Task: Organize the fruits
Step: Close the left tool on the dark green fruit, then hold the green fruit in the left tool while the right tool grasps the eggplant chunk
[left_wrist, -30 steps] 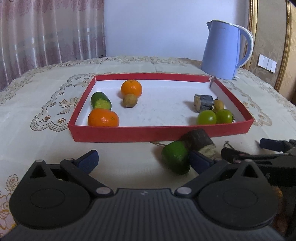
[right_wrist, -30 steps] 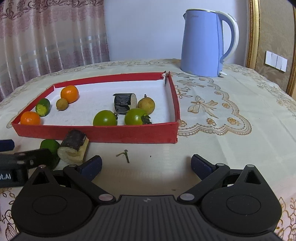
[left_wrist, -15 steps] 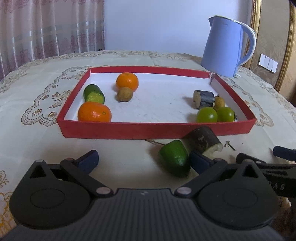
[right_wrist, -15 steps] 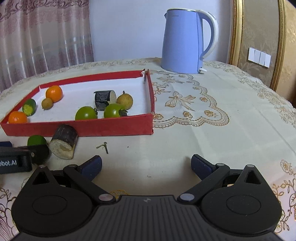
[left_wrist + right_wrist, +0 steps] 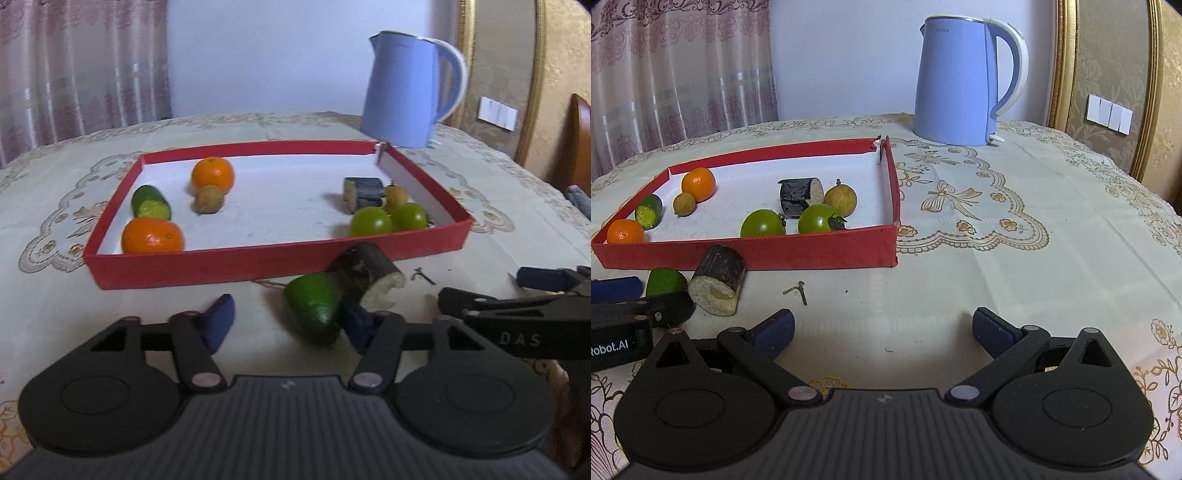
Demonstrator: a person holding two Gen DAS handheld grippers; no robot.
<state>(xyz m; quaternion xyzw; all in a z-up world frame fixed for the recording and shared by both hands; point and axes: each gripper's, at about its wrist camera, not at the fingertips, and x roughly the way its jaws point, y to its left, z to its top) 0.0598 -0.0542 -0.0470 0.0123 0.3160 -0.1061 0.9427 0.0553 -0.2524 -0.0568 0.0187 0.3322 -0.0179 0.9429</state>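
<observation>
Mostly sorted: your left gripper [image 5: 286,323] has been closing beside the green piece [image 5: 313,308] at lower centre without clamping it, your right gripper [image 5: 882,330] gapes empty, and the sugarcane chunk [image 5: 718,280] also waits outside the red tray [image 5: 820,254].

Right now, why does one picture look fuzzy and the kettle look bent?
Left wrist view: slightly smeared by motion blur, so the kettle and wall switch look soft. Right wrist view: sharp. In both, the fisheye lens curves things near the edges, like the gold frame, and soft daylight leaves only faint shadows.

Tray [image 5: 820,254] on table [image 5: 997,277], kettle [image 5: 960,81] behind it, cucumber piece [image 5: 665,281] and sugarcane stub [image 5: 718,278] before it
</observation>
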